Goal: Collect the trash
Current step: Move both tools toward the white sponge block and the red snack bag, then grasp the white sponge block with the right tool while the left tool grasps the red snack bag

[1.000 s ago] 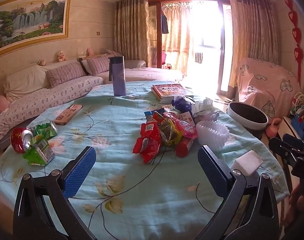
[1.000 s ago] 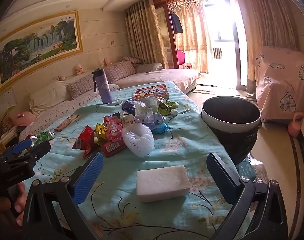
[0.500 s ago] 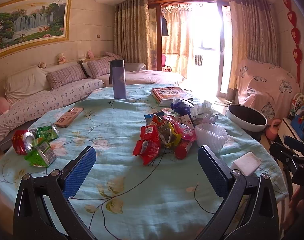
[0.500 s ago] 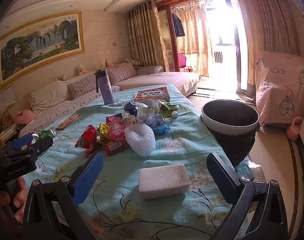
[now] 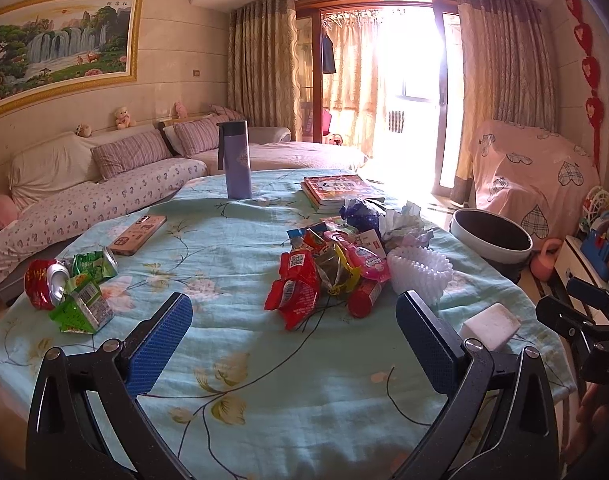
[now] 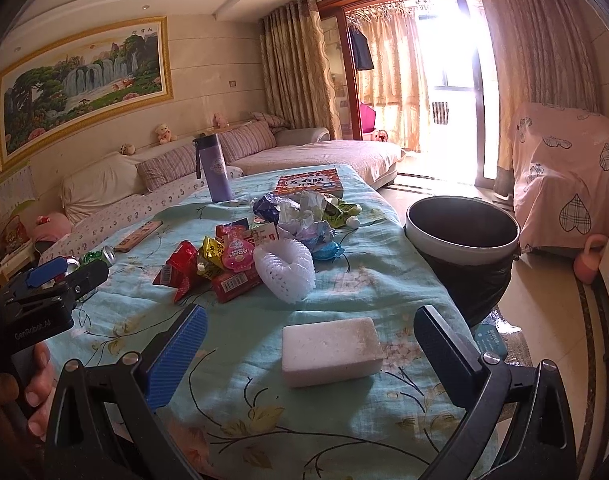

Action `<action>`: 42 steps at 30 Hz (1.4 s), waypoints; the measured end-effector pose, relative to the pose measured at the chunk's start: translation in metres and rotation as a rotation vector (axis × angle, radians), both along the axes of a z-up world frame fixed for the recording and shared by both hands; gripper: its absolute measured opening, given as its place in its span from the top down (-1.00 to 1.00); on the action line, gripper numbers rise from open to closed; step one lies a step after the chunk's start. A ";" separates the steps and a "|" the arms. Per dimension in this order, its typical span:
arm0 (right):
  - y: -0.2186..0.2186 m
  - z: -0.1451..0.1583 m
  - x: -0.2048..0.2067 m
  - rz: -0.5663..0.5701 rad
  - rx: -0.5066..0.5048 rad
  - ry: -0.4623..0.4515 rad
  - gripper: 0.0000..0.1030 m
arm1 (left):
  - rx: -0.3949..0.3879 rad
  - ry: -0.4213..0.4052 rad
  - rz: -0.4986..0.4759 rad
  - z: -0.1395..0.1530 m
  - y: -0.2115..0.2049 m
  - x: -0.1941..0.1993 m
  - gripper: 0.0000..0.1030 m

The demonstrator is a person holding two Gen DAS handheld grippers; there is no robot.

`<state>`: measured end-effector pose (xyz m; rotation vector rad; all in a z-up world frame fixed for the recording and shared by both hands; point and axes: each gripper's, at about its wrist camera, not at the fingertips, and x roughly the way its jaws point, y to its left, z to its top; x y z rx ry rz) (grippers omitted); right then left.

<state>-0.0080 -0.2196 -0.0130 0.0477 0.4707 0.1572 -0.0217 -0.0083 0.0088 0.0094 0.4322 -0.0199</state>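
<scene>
Foam block (image 6: 331, 351) nearer, btwn jaws.

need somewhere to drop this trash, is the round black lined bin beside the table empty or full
Looks empty: the round black-lined bin shows only dark liner inside, nothing above its white rim. Its very bottom is hidden.

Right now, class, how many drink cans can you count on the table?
2, both crushed, at the table's left edge: a red can and a green can just right of it. Others may hide in the wrapper pile.
</scene>
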 end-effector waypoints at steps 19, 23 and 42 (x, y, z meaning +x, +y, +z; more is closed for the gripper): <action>0.003 -0.003 -0.002 0.016 -0.007 0.011 -1.00 | -0.007 0.001 0.002 -0.001 0.001 -0.001 -1.00; 0.002 -0.003 -0.002 0.018 -0.005 0.014 -1.00 | -0.007 0.003 0.001 -0.001 0.001 -0.001 -1.00; -0.014 -0.035 0.019 0.015 0.036 0.152 -1.00 | -0.020 0.103 -0.011 -0.021 0.008 0.027 -1.00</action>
